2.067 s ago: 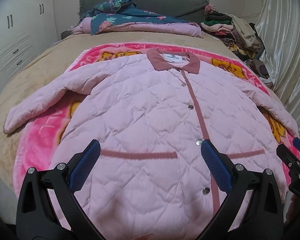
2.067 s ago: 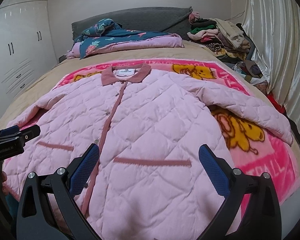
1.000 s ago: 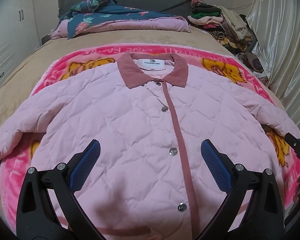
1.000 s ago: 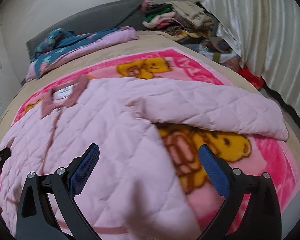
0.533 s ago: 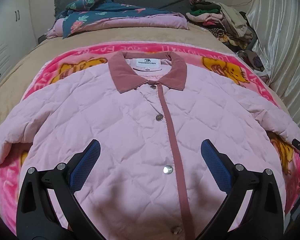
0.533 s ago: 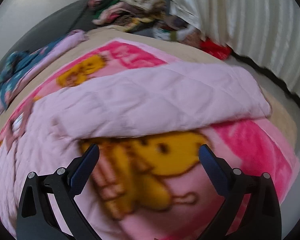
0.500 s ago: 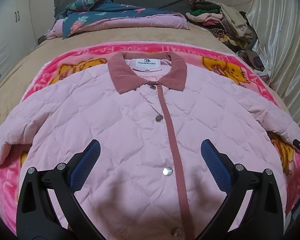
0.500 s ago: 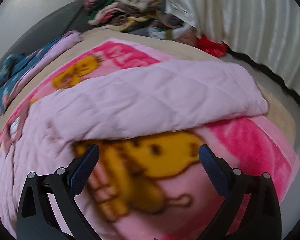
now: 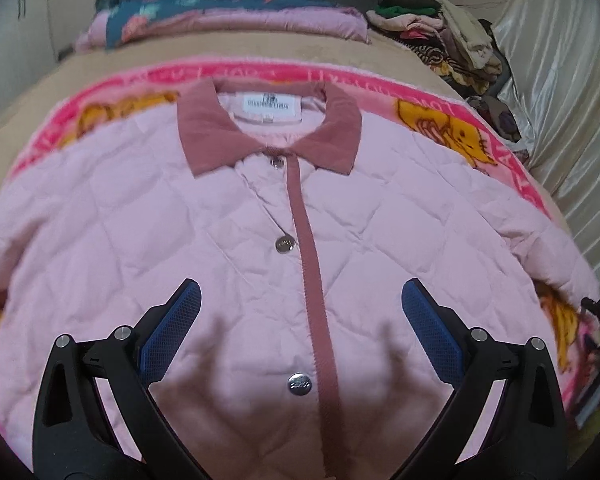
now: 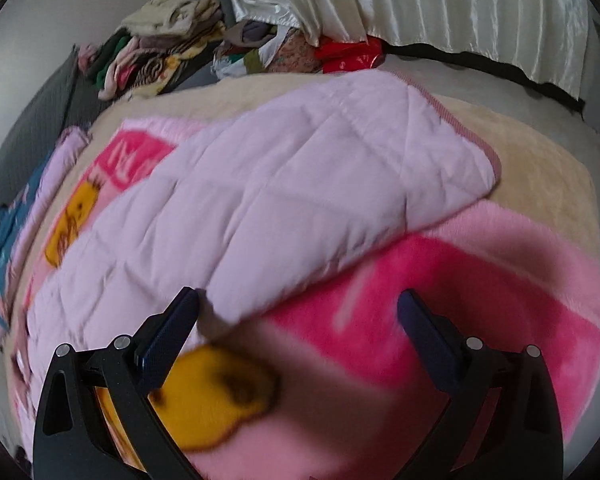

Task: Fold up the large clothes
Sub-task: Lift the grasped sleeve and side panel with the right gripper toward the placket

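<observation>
Jacket: a pale pink quilted jacket (image 9: 204,232) with a dusty-rose corduroy collar (image 9: 332,136) lies front up and buttoned, spread flat across a bright pink fleece blanket with yellow cartoon figures (image 10: 380,320).
Placket: a dusty-rose strip (image 9: 312,272) runs down the middle, with silver snap buttons (image 9: 285,245) just beside it.
Bed: the blanket lies on a beige bedspread (image 9: 260,54); a folded dark floral quilt with pink lining (image 9: 228,16) sits at the far end.
Left gripper: the left gripper (image 9: 300,330) hangs above the jacket's chest, its blue-padded fingers (image 9: 172,328) spread wide and empty, casting a shadow on the fabric.
Right gripper: the right gripper (image 10: 298,334) hovers at the jacket's sleeve (image 10: 300,184), fingers wide apart, nothing between them; one finger (image 10: 168,334) sits at the sleeve's lower edge, and contact cannot be told through the blur.
Sleeve: it stretches out sideways over the blanket, its cuff (image 10: 480,148) resting on the bedspread.
Surroundings: a heap of mixed clothes (image 10: 160,56) and a white satin curtain (image 10: 420,8) flank the bed.
</observation>
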`<state>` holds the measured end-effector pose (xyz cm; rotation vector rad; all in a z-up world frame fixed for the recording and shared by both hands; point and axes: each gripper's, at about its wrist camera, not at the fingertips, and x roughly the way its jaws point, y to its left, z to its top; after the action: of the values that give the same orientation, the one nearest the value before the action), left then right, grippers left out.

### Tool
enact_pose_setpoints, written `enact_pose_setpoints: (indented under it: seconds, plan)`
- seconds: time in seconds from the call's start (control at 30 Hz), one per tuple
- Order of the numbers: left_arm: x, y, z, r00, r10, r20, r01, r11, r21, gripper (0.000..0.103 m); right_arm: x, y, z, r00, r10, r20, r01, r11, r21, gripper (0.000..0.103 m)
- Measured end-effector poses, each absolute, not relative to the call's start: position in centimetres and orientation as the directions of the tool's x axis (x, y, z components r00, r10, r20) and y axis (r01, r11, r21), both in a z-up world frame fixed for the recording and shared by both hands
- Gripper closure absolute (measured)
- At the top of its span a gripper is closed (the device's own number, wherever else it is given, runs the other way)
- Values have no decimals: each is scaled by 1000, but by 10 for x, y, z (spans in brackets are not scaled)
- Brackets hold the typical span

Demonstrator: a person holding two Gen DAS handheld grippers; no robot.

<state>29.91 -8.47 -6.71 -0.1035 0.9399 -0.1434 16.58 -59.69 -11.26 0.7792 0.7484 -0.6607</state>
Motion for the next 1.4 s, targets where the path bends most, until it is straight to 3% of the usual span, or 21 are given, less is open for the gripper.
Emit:
enact_pose_setpoints:
  seconds: [0.17, 0.23, 0.3, 0.5, 0.7, 0.93, 1.23, 1.4]
  plan:
    - [305, -81, -71, 577, -128, -807, 48, 991, -122, 9, 162, -626, -116, 613, -273, -741, 758, 466, 456, 6]
    - [304, -75, -69, 574, -124, -810, 38, 991, -125, 9, 163, -636, -115, 628, -289, -722, 757, 440, 483, 18]
    - [305, -71, -66, 577, -118, -808, 30, 992, -123, 9, 162, -644, -114, 652, -288, -701, 743, 426, 516, 42]
    - [303, -55, -39, 615, -74, -785, 14, 996, -83, 9, 173, -627, -78, 713, -323, -622, 680, 537, 499, 73]
    - [299, -37, -13, 656, 3, -754, -28, 999, -21, 9, 197, -572, -9, 827, -278, -488, 507, 744, 435, 78]
    - [295, -6, 11, 682, -18, -731, -54, 996, -76, 9, 218, -495, 58, 917, -140, -373, 280, 893, 353, 80]
    - [284, 30, 43, 715, -158, -681, -10, 972, -236, 9, 247, -421, 109, 947, -16, -320, 111, 953, 283, 80]
    - [281, 52, 46, 715, -151, -682, -55, 961, -271, 9, 258, -386, 126, 951, 43, -306, 44, 961, 271, 80]
